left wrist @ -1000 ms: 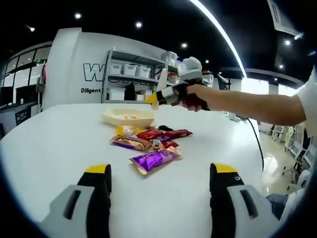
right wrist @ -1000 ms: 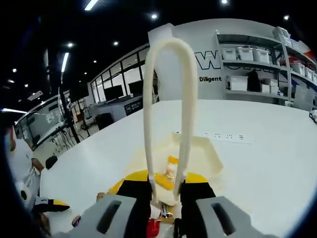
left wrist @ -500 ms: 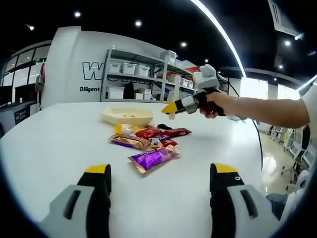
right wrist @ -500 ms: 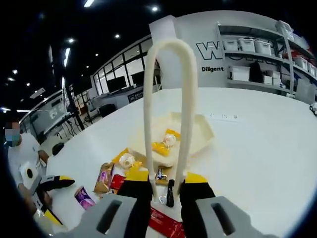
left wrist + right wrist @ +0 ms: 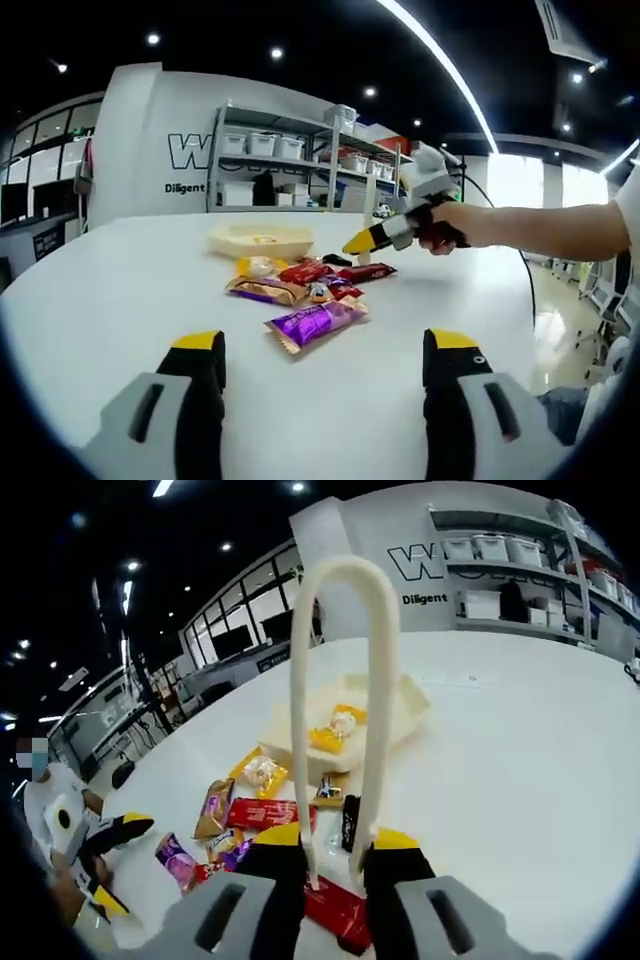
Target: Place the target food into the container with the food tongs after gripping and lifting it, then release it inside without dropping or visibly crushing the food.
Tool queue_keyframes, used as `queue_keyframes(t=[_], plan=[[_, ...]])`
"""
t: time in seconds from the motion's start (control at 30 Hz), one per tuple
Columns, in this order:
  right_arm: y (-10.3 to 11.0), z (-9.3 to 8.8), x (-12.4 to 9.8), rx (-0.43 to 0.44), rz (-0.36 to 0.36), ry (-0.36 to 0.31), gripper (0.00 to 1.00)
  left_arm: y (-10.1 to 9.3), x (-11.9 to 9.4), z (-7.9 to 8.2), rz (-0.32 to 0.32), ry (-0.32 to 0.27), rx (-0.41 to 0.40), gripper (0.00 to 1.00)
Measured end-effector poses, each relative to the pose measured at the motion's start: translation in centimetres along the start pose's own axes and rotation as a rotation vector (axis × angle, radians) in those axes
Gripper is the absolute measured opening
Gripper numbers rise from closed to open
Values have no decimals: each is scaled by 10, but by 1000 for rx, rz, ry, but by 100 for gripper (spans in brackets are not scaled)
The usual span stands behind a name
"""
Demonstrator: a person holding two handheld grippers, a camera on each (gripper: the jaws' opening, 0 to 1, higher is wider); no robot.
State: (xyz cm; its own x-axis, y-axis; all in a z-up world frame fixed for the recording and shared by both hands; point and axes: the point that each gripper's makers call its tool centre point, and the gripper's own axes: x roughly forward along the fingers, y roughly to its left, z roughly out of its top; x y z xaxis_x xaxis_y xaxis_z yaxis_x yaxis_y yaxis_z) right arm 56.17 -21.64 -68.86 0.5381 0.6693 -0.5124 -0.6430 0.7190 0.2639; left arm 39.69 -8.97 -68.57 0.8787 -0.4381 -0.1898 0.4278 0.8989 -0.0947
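On the white round table (image 5: 90, 300), the left gripper (image 5: 315, 400) hovers low with its yellow-tipped jaws spread wide and nothing between them. Ahead of it lies a loose cluster of wrapped snacks: a purple packet (image 5: 312, 322) nearest, a brown-and-gold bar (image 5: 264, 290) behind it, a red bar (image 5: 302, 270) and a yellow-wrapped pastry (image 5: 258, 265). Beyond the cluster sits the shallow cream container (image 5: 260, 238). In the right gripper view, the right gripper (image 5: 335, 855) clamps the two arms of the cream food tongs (image 5: 343, 660), whose closed loop end rises away from the camera; whether the tongs' tips hold anything cannot be told. The container (image 5: 405, 705) there holds a yellow-wrapped pastry (image 5: 335, 730), lying inside near its middle. A second such pastry (image 5: 262, 772) rests on the table just beside the container, with a red bar (image 5: 262, 813) and a small black packet (image 5: 350, 823) close to the gripper.
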Motion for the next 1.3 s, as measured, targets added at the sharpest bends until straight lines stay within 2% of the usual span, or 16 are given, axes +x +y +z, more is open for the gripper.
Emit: queue_keyframes(t=[0.57,0.77,0.9,0.97,1.1,1.23,1.3], plan=[[25,-31,-37,26,56,18,17,0,1,-1,7,6,8,79],[22,-37,-51,71,72,5,17,-3,1,-3,-5,18,9,78],[25,-40,-53,162,120,4,17,-4,0,-3,-12,20,3,77],[28,-42,-54,170,133,0,17,-4,0,-3,-14,19,3,77],[45,-47,-61,120,164,2,17,-5,0,-3,-19,15,3,77],[51,-44,-60,-40,129,-1,18,-7,-1,-2,-22,10,12,77],[56,-40,-58,-42,132,-5,19,-6,-1,-2,-21,8,9,77]])
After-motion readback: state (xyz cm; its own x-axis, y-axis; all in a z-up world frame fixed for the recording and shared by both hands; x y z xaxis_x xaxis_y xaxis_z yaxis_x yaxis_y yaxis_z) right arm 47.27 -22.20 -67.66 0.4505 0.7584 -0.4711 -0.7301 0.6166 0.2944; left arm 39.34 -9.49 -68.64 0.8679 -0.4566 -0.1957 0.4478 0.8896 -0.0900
